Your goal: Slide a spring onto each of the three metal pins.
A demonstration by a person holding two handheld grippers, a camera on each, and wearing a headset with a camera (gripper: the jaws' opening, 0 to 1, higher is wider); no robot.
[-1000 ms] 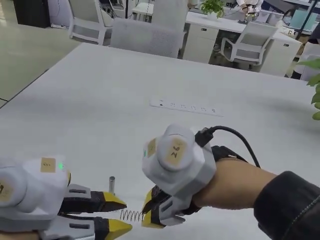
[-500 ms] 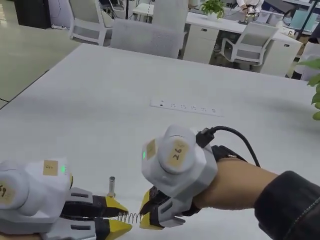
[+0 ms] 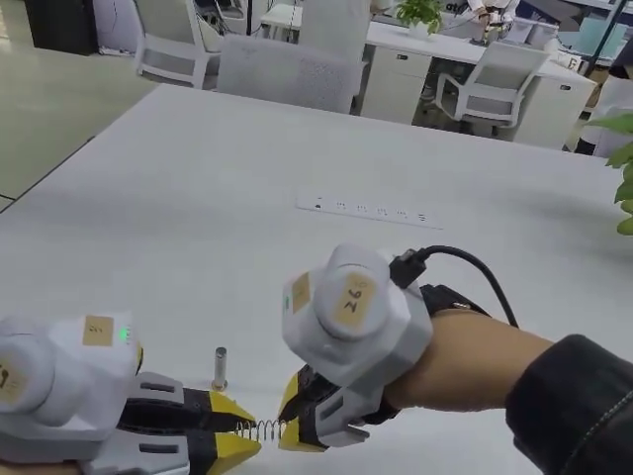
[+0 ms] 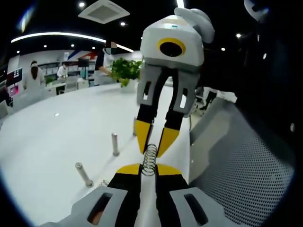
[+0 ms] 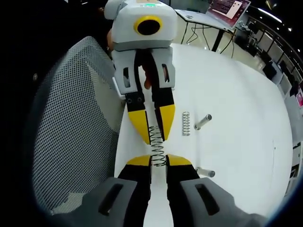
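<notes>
Pinches one end of a spring [image 4: 149, 158] in the left gripper [image 4: 142, 169], jaws closed on the coils. Pinches the other end in the right gripper [image 5: 158, 161], likewise closed on it, tip to tip, low over the near edge of the white table [image 3: 247, 178]. Just beyond the left tips, a metal pin [image 3: 220, 368] upright; near it a second pin [image 4: 84, 173], with a loose spring [image 5: 185, 123] just beside.

The left tool [image 4: 149, 169] and right tool [image 4: 153, 148] pinch opposite ends of one spring [image 4: 150, 160], beside a metal pin [image 4: 115, 144].
</notes>
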